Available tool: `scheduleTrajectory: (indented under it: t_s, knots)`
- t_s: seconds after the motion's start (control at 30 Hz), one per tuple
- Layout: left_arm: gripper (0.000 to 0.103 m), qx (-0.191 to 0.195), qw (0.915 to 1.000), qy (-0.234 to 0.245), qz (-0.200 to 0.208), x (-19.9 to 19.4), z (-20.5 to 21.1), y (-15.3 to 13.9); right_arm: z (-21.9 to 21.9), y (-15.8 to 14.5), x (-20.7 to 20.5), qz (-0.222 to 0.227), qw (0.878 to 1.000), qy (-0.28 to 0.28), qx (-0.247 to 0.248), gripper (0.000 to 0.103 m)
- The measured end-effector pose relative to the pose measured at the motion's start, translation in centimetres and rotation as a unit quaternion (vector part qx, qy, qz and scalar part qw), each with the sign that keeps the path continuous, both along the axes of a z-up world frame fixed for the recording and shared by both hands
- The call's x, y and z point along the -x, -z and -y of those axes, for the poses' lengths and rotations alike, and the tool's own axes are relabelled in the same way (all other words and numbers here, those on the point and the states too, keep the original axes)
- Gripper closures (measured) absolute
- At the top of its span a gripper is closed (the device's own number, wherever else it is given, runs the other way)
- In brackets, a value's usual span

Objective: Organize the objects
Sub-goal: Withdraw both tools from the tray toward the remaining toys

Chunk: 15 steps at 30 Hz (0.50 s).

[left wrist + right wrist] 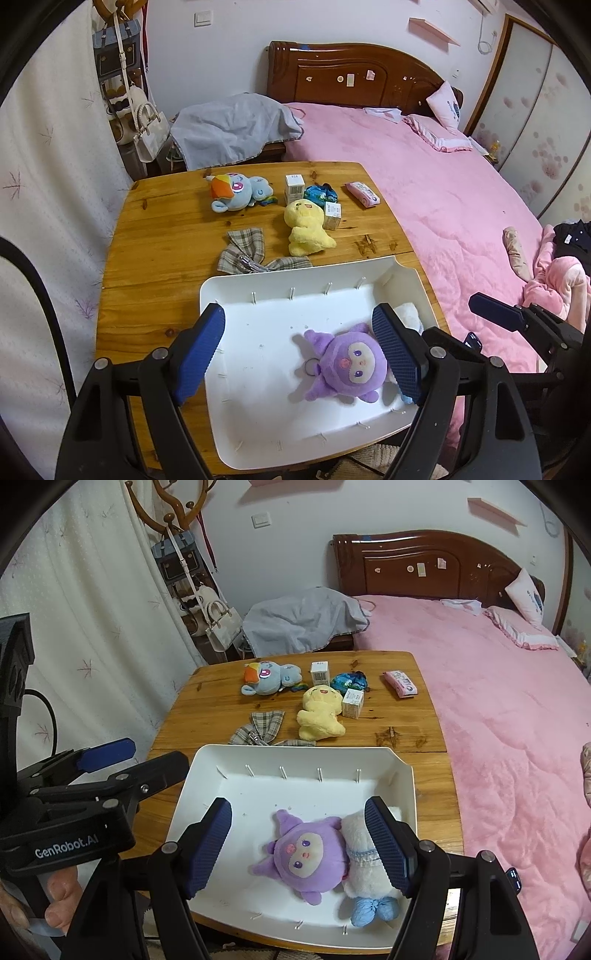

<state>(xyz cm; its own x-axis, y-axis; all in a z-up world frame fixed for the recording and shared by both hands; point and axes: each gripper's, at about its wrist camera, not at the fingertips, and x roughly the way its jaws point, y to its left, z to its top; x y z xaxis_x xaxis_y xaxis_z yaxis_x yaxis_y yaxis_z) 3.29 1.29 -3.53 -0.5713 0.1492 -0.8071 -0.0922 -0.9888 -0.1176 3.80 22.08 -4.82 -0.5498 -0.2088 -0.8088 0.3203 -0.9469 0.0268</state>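
both wrist views above shared tray point(221, 291)

Glossy white plastic tray point(404, 794), fuzzy purple plush point(310, 860), varnished knotty wooden table point(413, 709).

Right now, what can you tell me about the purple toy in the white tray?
The purple plush looks soft and fuzzy, with a big round head, pointed ears, a pale face, purple eyes and pink cheeks. A metal key ring shows at its side. It lies face up inside the white tray, pressed against a white plush with blue feet. Neither gripper touches it.
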Motion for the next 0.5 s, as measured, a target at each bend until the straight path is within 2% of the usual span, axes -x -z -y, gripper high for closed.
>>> scheduleTrajectory:
  t_s: [0.5]
  knots:
    - [0.018, 0.001, 0.9999, -0.013, -0.003, 0.4, 0.8, -0.5, 0.0, -0.5, 1.5, -0.024, 0.999, 0.028, -0.024, 0.028]
